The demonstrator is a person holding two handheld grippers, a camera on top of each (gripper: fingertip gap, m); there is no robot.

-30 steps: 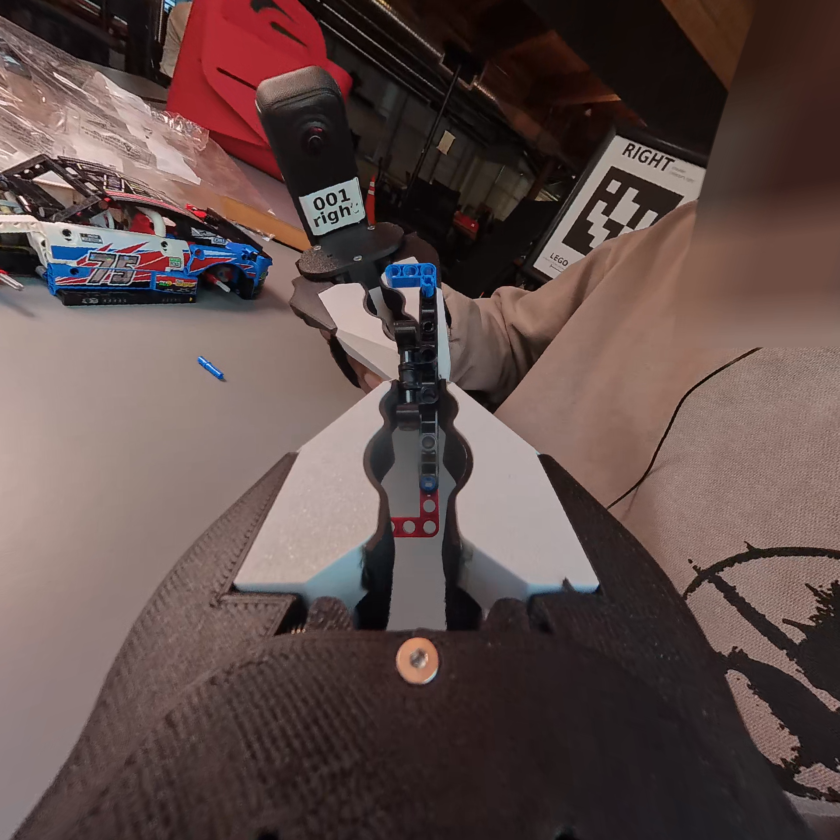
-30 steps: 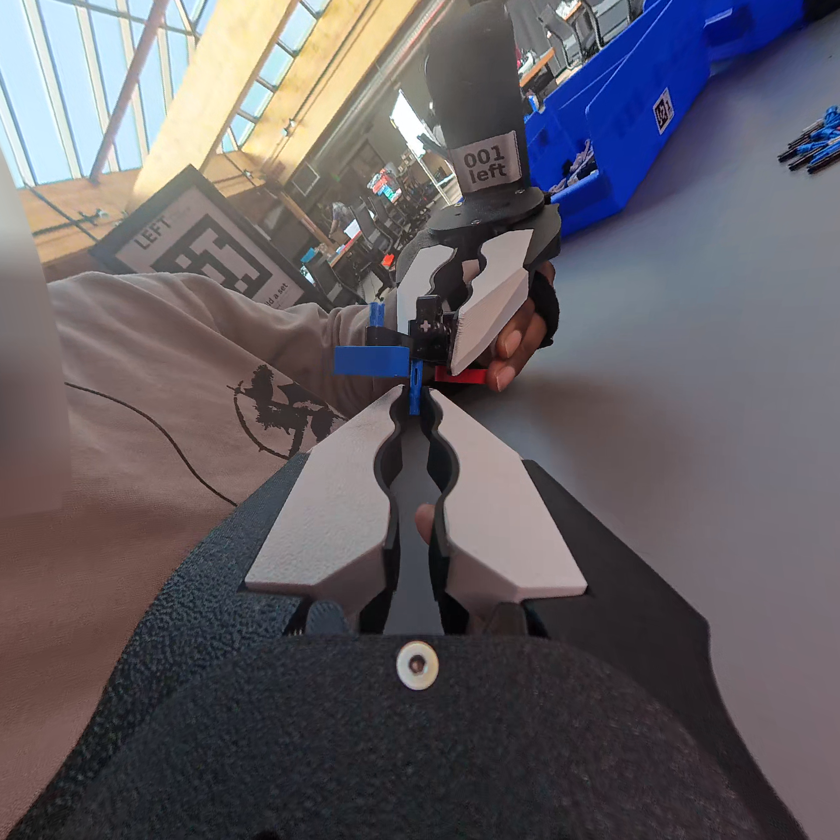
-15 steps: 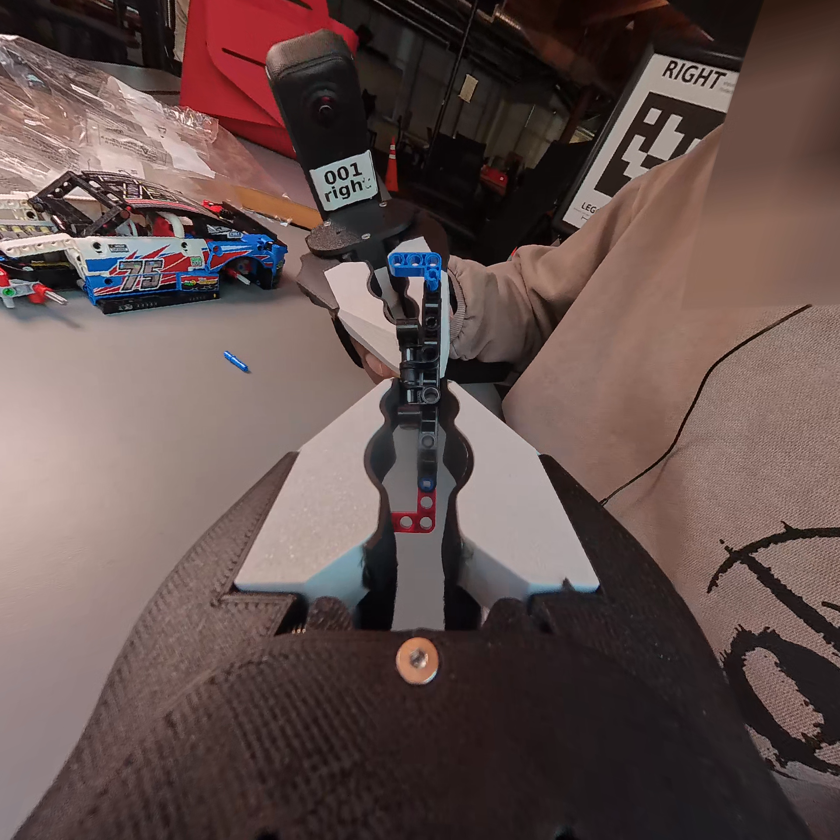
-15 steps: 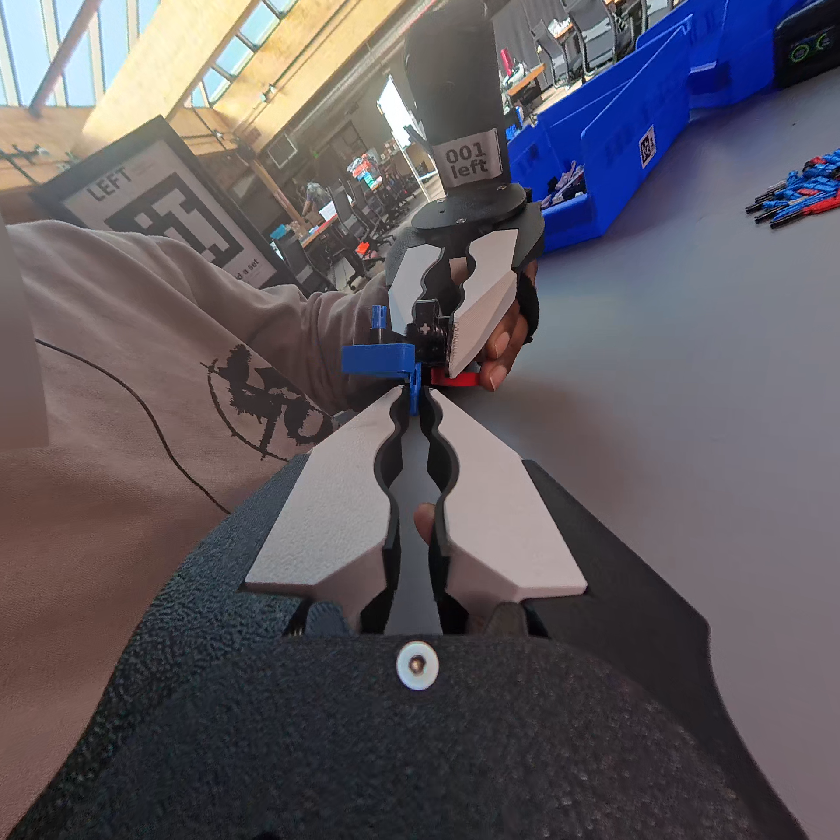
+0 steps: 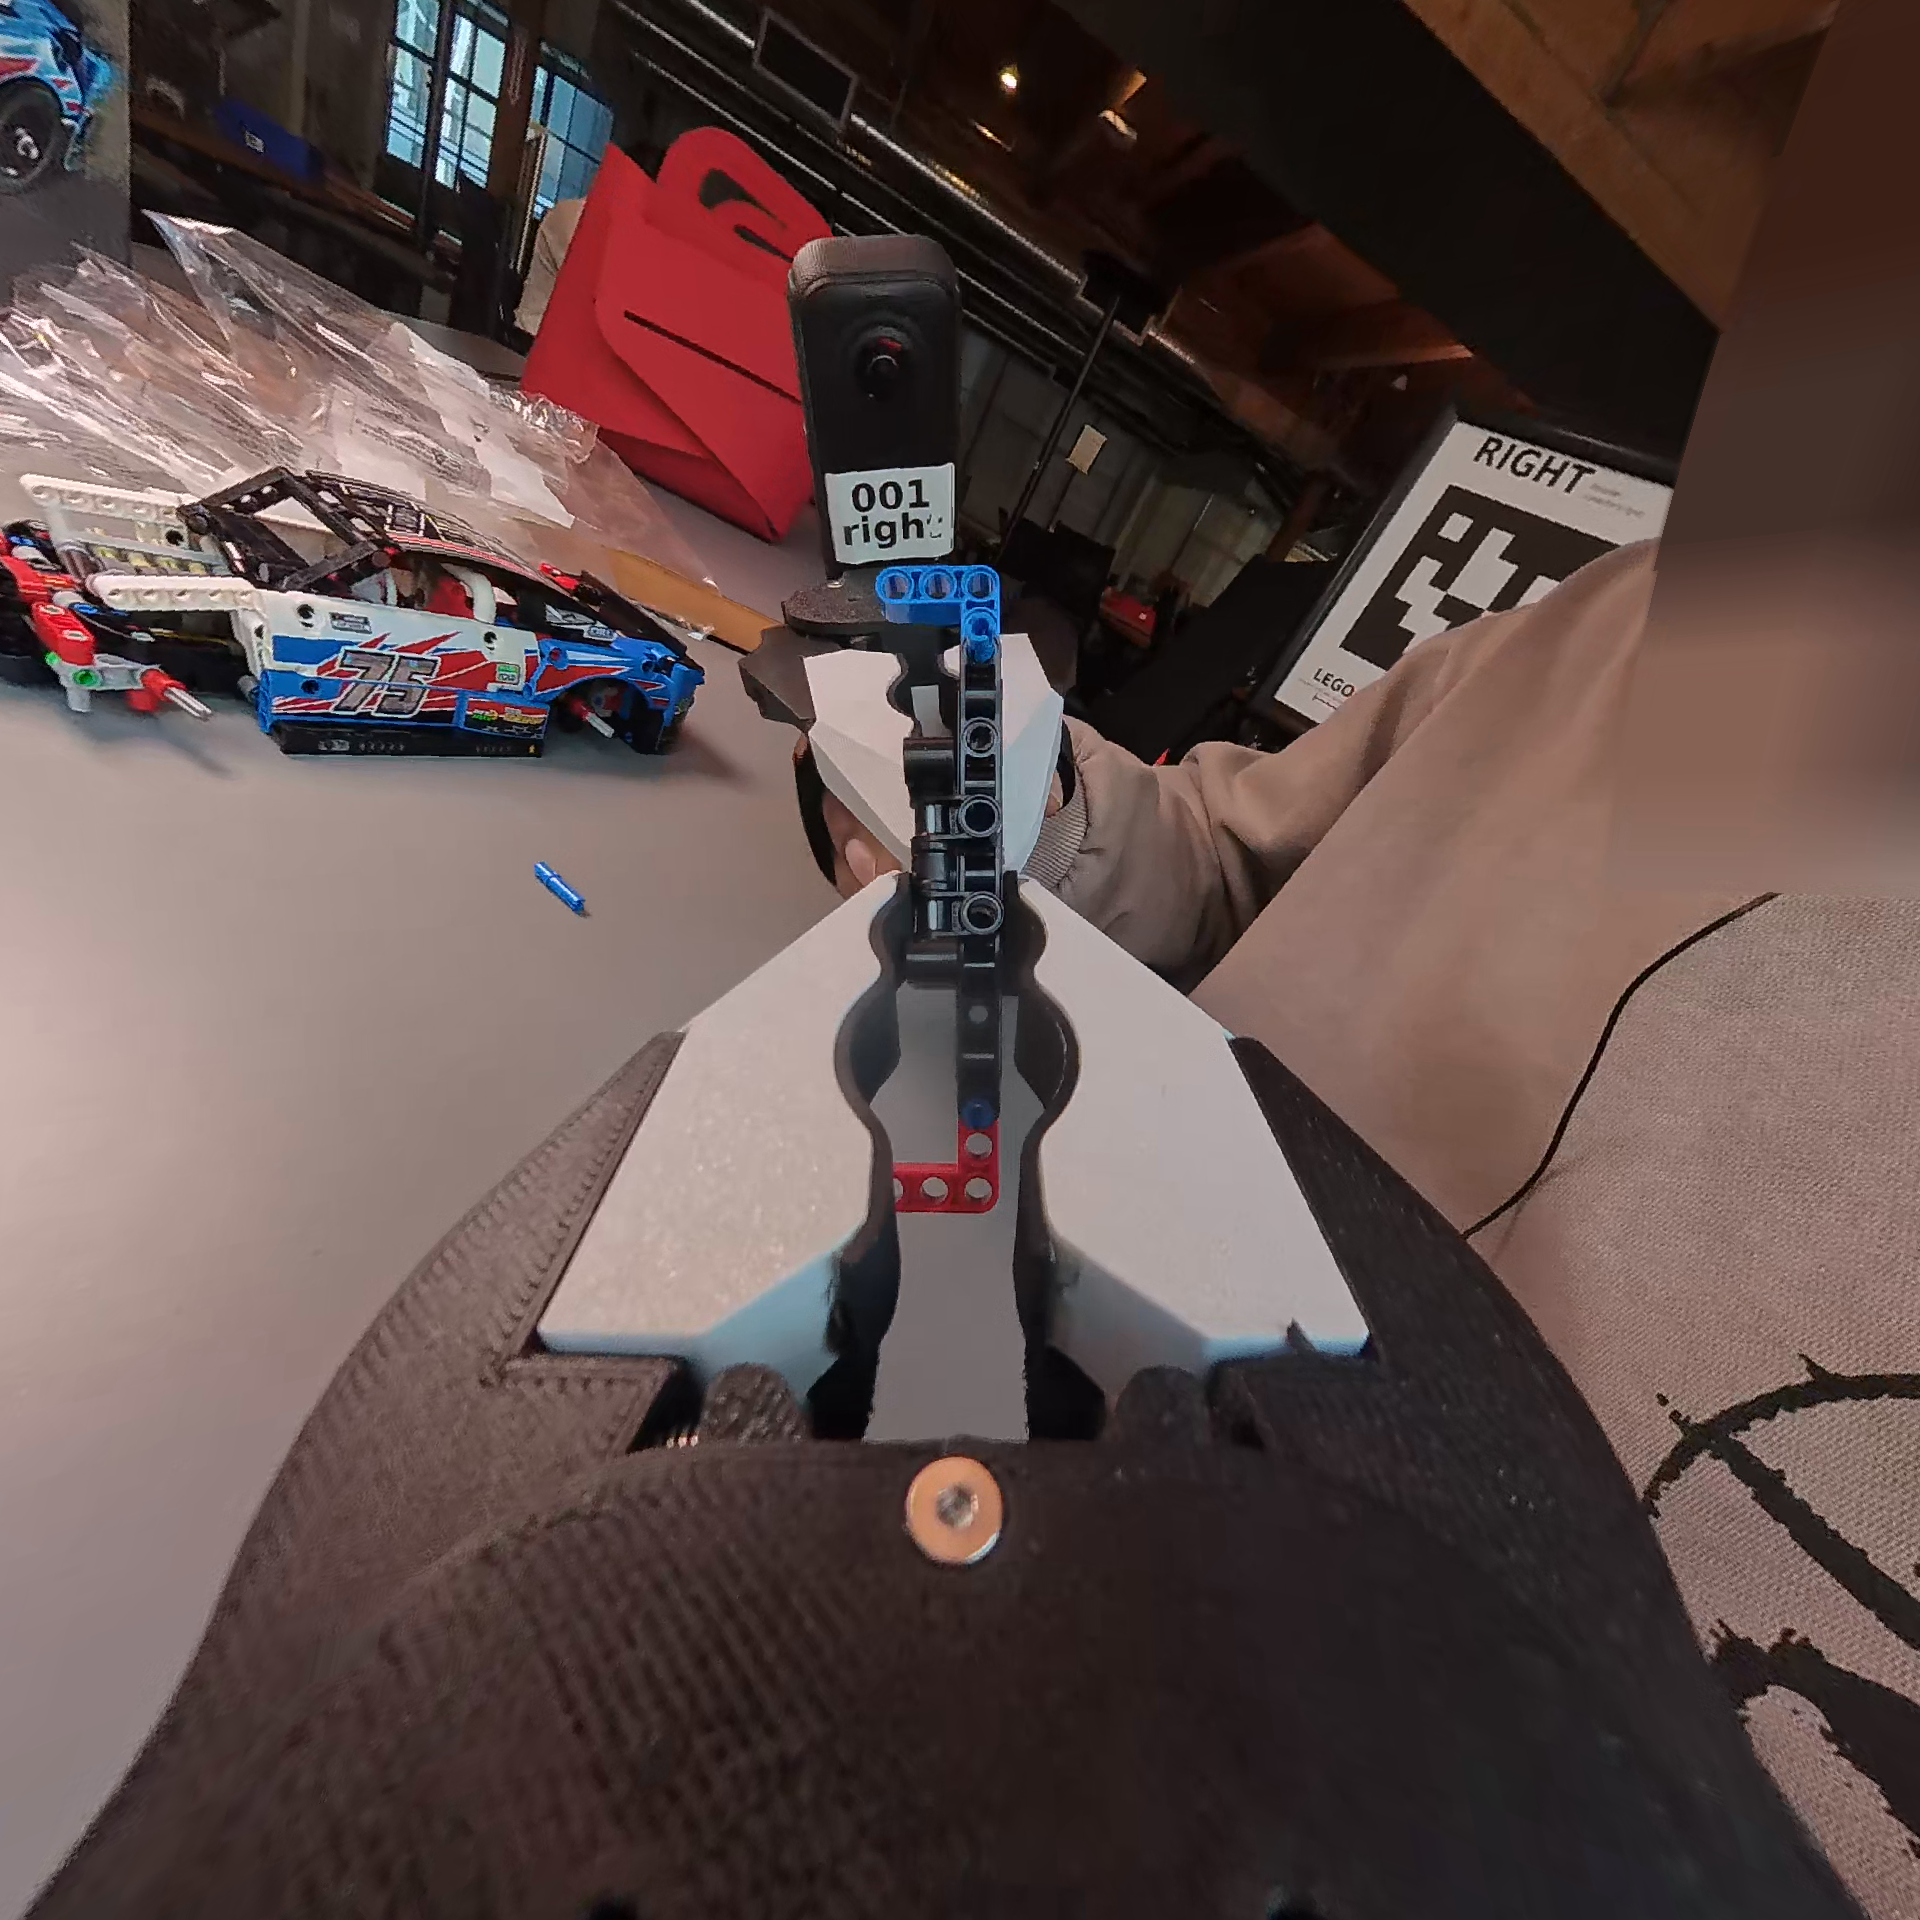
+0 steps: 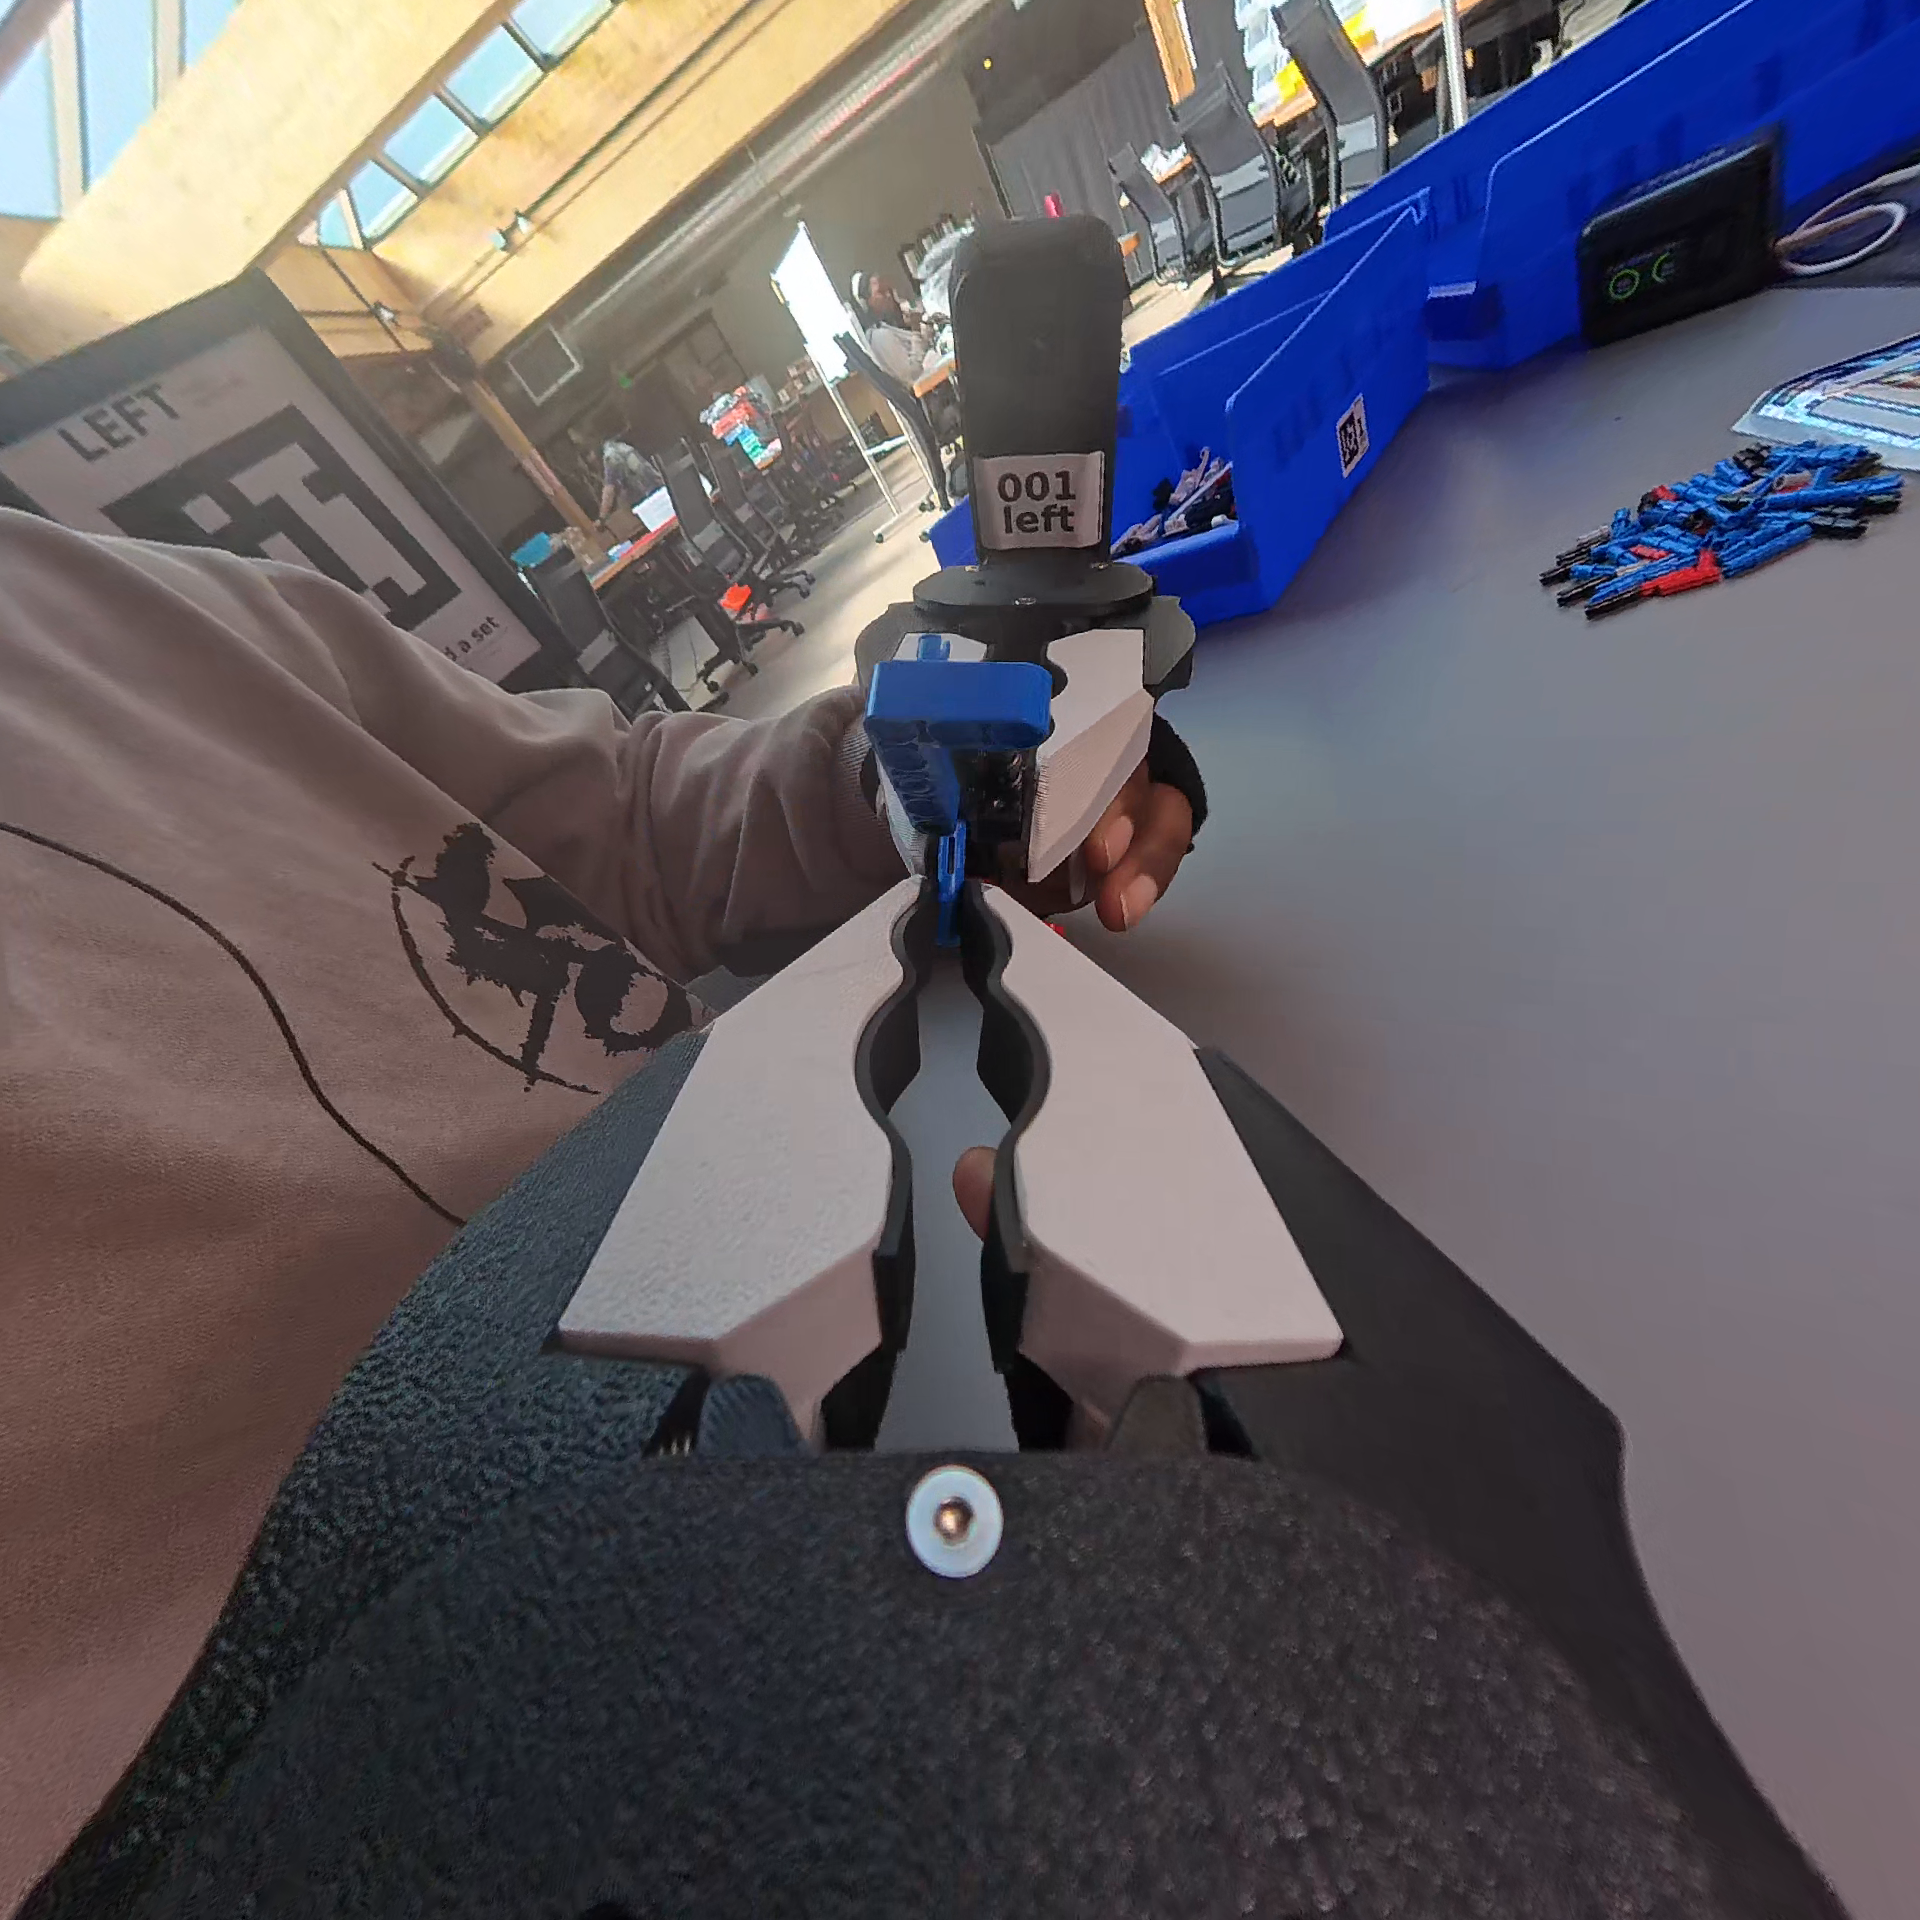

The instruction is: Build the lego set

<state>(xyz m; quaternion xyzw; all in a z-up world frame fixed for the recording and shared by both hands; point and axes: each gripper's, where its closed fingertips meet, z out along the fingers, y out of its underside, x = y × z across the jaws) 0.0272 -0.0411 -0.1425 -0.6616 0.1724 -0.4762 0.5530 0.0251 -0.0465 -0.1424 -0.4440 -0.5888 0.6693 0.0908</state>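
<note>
the grey worktop [image 5: 260, 1039] carries a lego race car [image 5: 416, 665] near its far left edge. left claw [image 5: 956, 904] clamps a black lego beam assembly [image 5: 977, 831] upright between its tips; right claw [image 6: 943, 904] pinches that assembly's blue pin [image 6: 945, 883].

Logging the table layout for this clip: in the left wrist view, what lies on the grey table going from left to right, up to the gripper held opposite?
Red-tipped loose parts → lego race car → small blue pin → right gripper, facing the camera.
</note>
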